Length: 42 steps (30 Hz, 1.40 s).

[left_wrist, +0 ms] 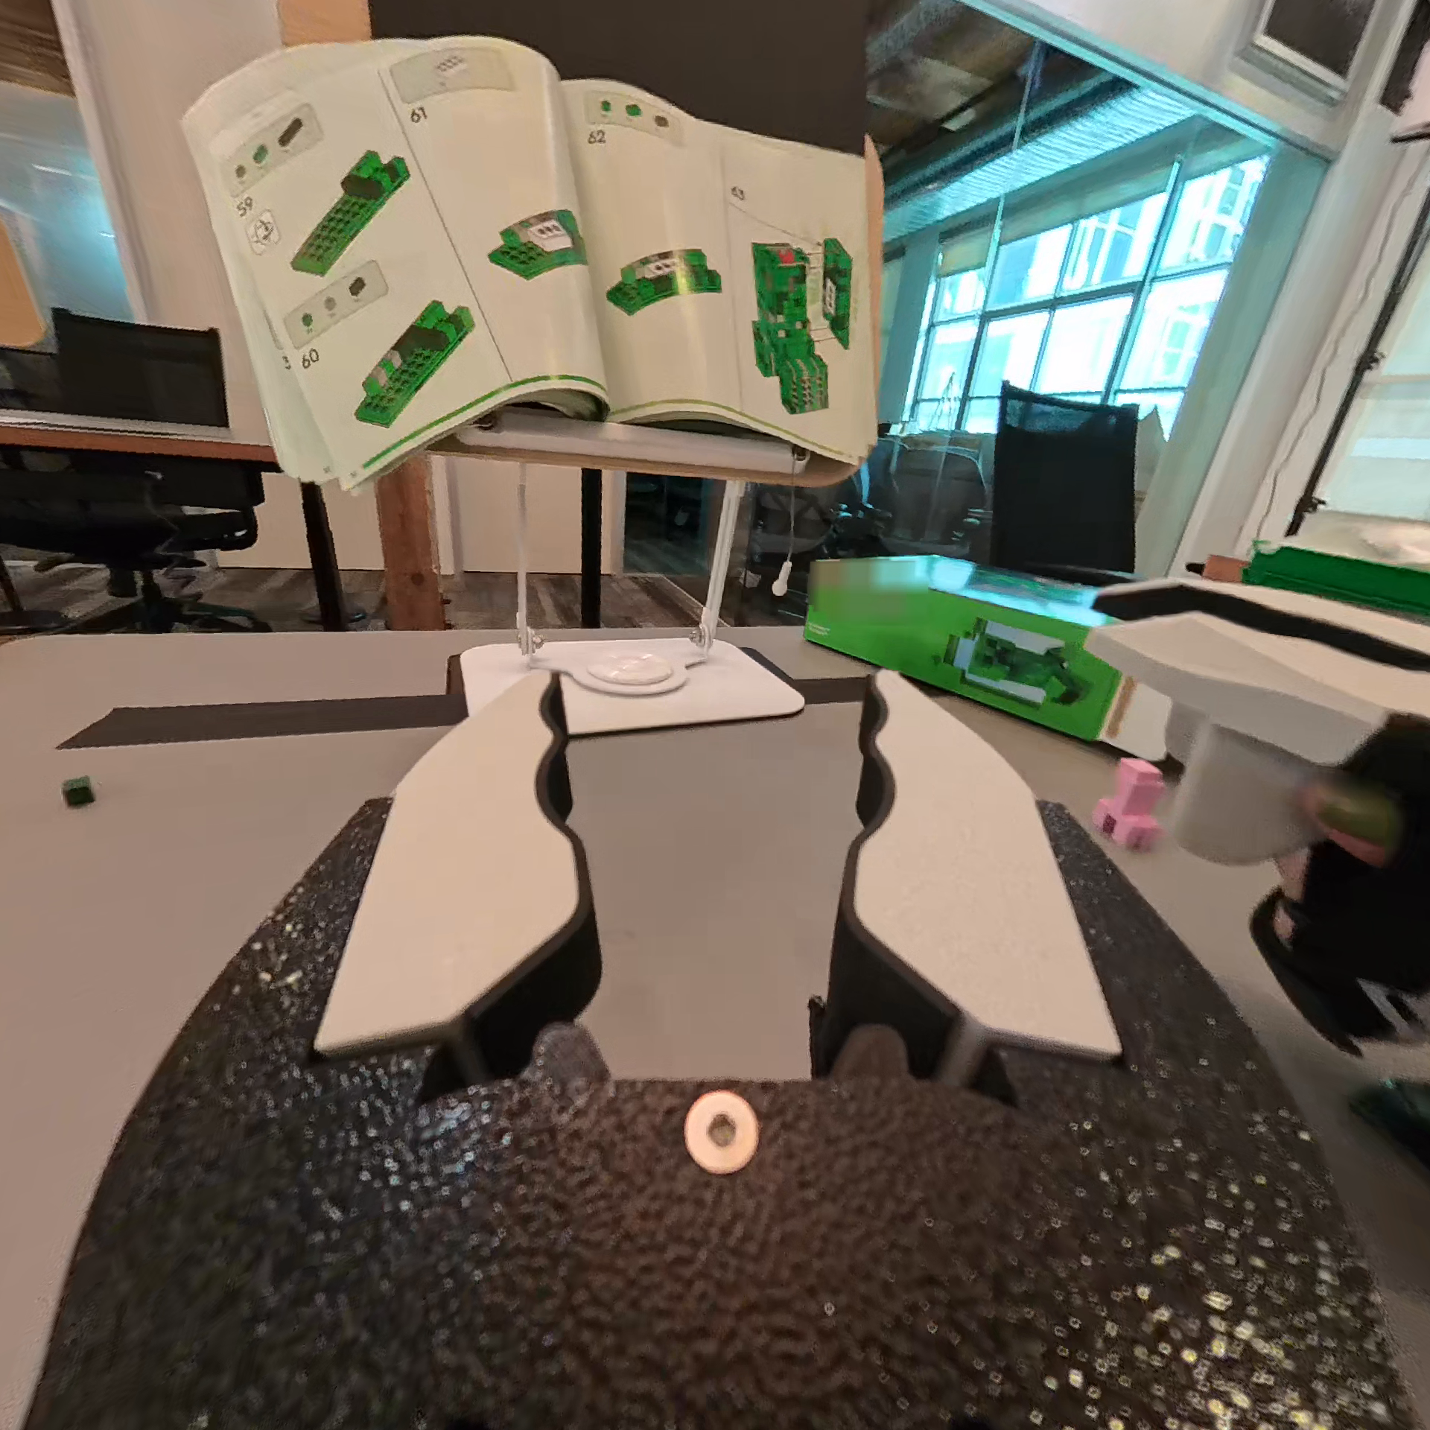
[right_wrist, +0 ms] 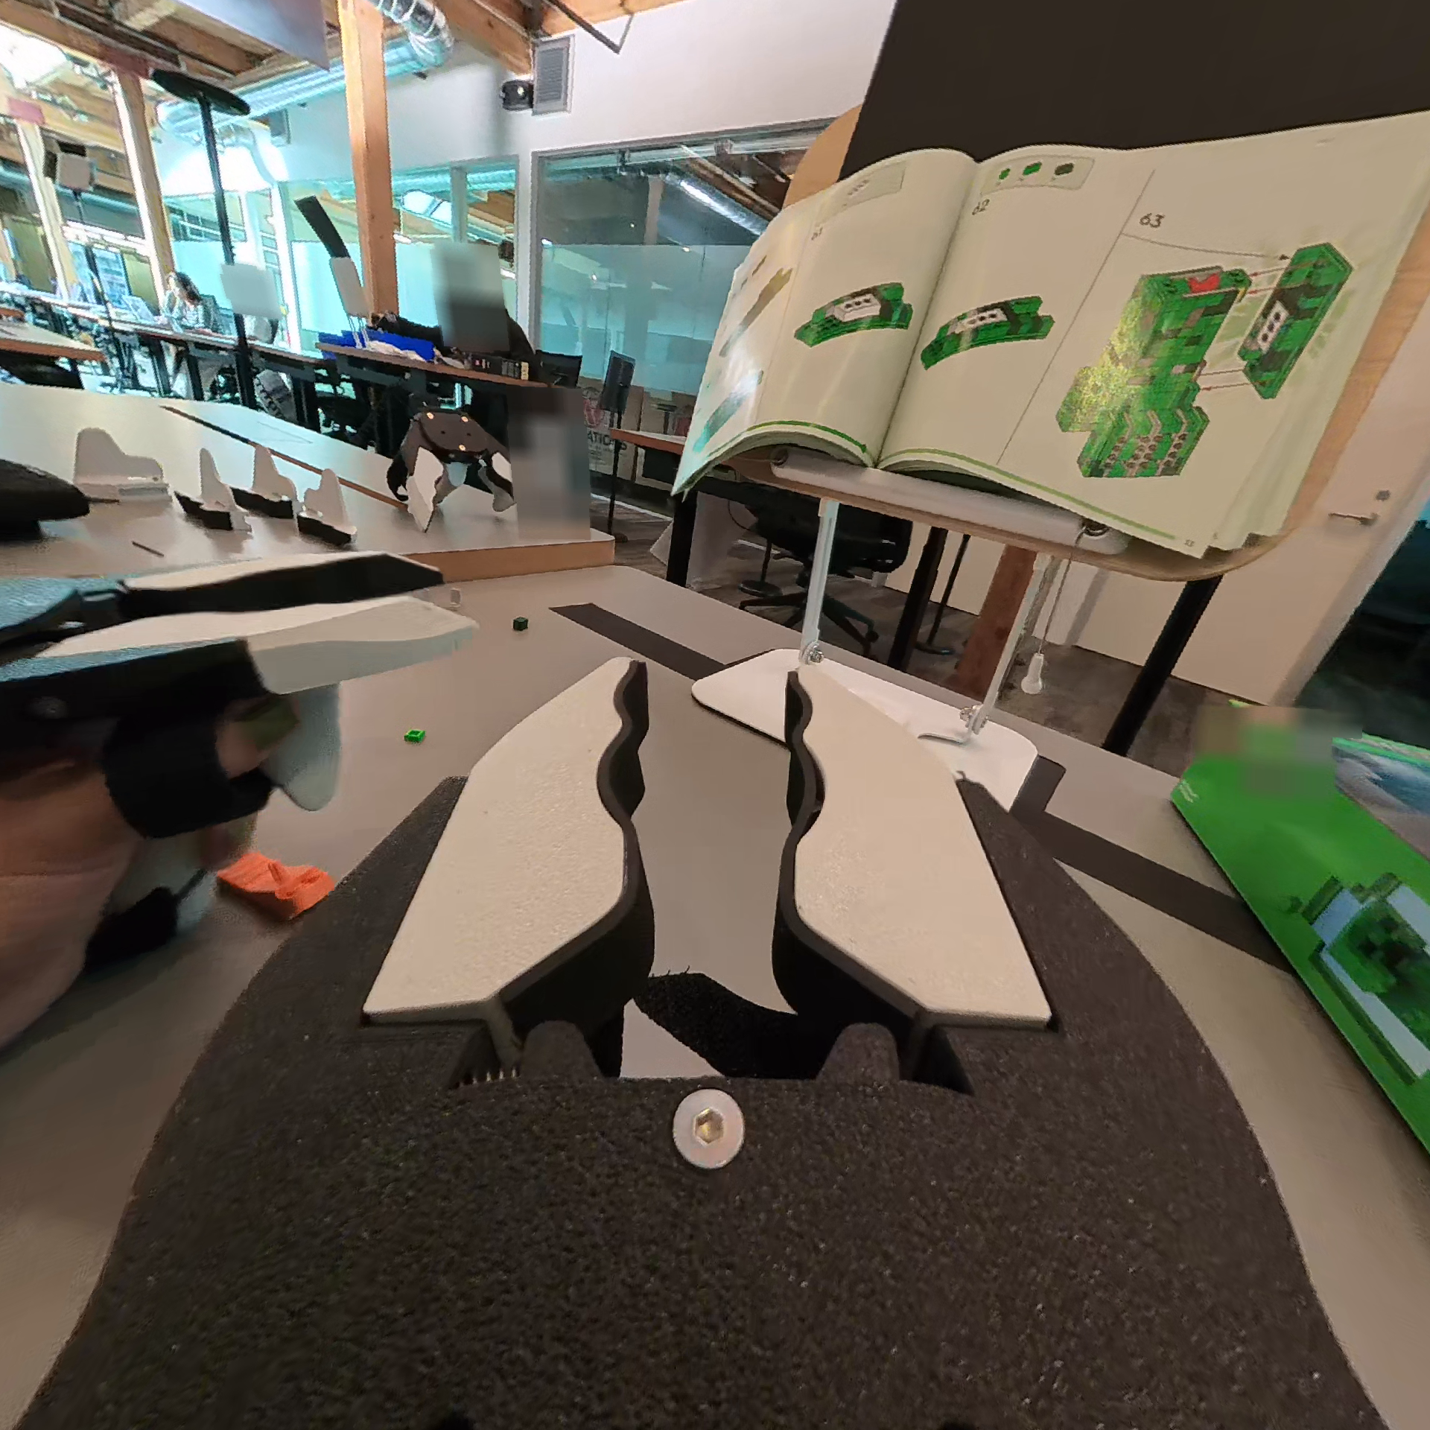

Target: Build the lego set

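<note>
Lego set bits are scattered over the grey table (left_wrist: 193,890): a dark green brick (left_wrist: 77,791) sits alone off to the left, a bright green piece (right_wrist: 415,735) lies nearer the middle, a small pink figure (left_wrist: 1131,809) stands by the right side, and an orange piece (right_wrist: 275,882) lies just beside the person's hand (right_wrist: 46,874). The green box (left_wrist: 967,642) lies flat on the table to the right. The instruction booklet (left_wrist: 534,248) is open on a white stand (left_wrist: 681,689) straight ahead. Left hand-held gripper (left_wrist: 712,743) has its fingers spread wide with nothing between them. Right hand-held gripper (right_wrist: 716,720) has a narrower gap, also holding nothing, both hovering above the table.
</note>
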Available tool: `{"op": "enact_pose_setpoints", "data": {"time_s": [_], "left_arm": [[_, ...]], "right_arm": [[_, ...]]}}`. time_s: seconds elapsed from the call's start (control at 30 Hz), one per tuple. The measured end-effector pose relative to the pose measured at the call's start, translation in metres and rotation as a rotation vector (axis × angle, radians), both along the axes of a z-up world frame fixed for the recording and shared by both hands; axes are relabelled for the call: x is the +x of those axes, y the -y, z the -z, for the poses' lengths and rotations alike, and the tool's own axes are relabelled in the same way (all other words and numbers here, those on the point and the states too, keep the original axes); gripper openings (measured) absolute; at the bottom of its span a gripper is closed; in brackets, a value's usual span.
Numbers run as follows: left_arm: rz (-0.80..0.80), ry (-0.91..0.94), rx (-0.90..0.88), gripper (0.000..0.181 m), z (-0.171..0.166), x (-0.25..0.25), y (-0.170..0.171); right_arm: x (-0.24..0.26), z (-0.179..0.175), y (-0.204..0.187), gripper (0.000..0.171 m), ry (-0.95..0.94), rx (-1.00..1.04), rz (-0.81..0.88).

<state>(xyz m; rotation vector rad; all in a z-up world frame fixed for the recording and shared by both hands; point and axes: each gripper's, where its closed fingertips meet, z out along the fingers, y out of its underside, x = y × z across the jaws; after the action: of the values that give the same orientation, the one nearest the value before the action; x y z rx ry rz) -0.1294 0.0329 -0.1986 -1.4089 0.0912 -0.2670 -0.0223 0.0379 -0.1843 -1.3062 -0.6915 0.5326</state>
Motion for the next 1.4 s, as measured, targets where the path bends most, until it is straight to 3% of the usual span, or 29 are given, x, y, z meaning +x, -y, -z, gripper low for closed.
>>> {"op": "enact_pose_setpoints", "data": {"time_s": [0.23, 0.47, 0.8, 1.07, 1.17, 1.27, 1.4], "left_arm": [[0.022, 0.025, 0.029, 0.071, -0.005, 0.024, -0.02], [0.111, -0.007, 0.055, 0.068, -0.009, 0.042, -0.012], [0.103, -0.099, 0.094, 0.06, -0.013, 0.053, -0.008], [0.073, -0.084, 0.116, 0.057, -0.019, 0.044, -0.011], [0.014, -0.15, 0.159, 0.05, -0.026, 0.03, -0.011], [-0.198, -0.33, 0.325, 0.037, -0.049, -0.005, -0.001], [-0.346, -0.341, 0.279, 0.035, -0.05, -0.06, -0.005]], "right_arm": [[0.005, 0.0, -0.003, 0.034, -0.033, -0.024, 0.001], [0.006, 0.0, -0.004, 0.034, -0.037, -0.019, 0.004], [0.012, 0.0, -0.009, 0.034, -0.087, -0.054, 0.017], [0.049, -0.027, -0.021, 0.036, -0.078, 0.067, 0.174], [0.082, -0.049, -0.04, 0.031, -0.111, 0.091, 0.303], [0.088, -0.064, -0.068, 0.029, -0.155, 0.036, 0.318], [0.086, -0.09, -0.113, 0.029, -0.138, 0.076, 0.37]]}}
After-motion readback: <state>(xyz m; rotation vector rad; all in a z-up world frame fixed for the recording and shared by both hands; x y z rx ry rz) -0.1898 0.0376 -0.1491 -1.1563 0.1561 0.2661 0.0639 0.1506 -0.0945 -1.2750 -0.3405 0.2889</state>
